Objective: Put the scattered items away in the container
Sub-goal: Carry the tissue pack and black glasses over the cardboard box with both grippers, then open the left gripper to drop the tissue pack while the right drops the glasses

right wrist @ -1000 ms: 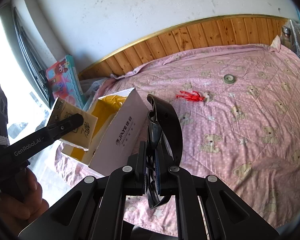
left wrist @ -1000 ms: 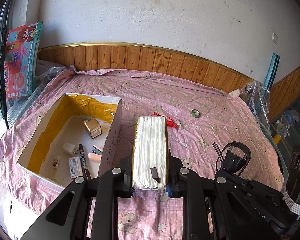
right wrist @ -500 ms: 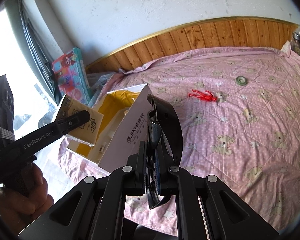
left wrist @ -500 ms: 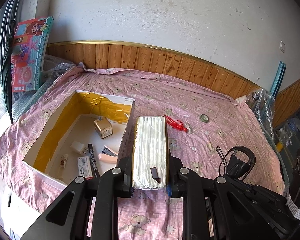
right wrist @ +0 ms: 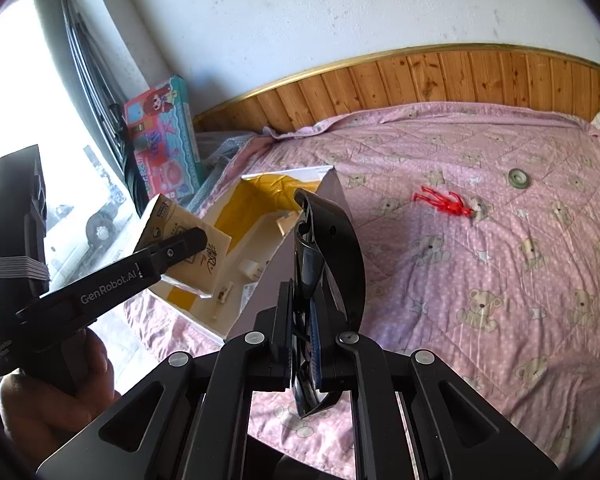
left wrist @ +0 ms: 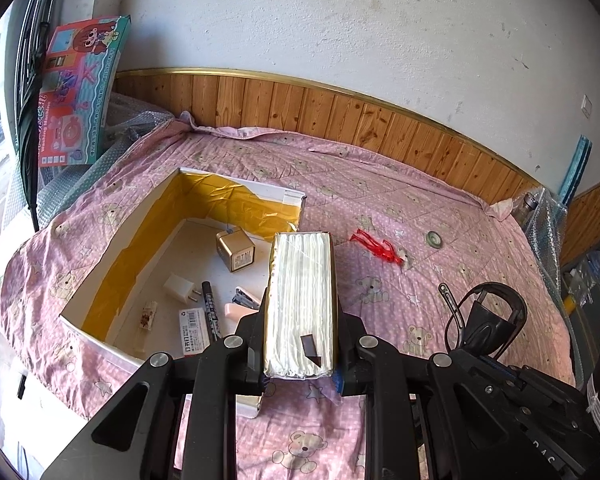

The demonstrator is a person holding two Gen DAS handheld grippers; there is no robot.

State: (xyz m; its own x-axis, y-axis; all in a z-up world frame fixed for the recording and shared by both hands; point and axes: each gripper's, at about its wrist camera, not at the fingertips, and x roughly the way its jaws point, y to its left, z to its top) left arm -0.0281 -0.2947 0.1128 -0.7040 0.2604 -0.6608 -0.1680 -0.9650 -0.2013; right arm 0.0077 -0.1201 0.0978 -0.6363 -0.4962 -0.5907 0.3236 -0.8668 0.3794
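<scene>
The left gripper (left wrist: 300,344) is clamped on a pack of tissues (left wrist: 300,300), its two fingers pressing the pack's long sides, and the pack hangs in the air above the right wall of the open cardboard box (left wrist: 140,240); in the right wrist view the same pack (right wrist: 184,252) shows its yellow printed face above the box's near left corner, with a person's hand (right wrist: 56,392) wrapped round the gripper's handle. The box sits on the left part of a bed covered by a pink bear-print quilt (left wrist: 380,200), close to the quilt's left edge, and its inner walls are lined with yellow foil. On the box floor lie a small gold cube (left wrist: 236,250), a white plug adapter (left wrist: 180,288), a black marker (left wrist: 212,312), a small staple box (left wrist: 194,330), a stapler (left wrist: 246,298) and a little tube-like item too small to identify. The right gripper (right wrist: 306,354) is closed on a black headset (right wrist: 328,256), the band arching up between its fingers, held over the near edge of the bed just right of the box. Toward the far right part of the quilt lie a red plastic figure (left wrist: 378,246) and, beyond it, a roll of tape (left wrist: 435,239), well apart from the box. A colourful toy washing machine carton (left wrist: 76,92) leans against the wall past the bed's far left corner.
</scene>
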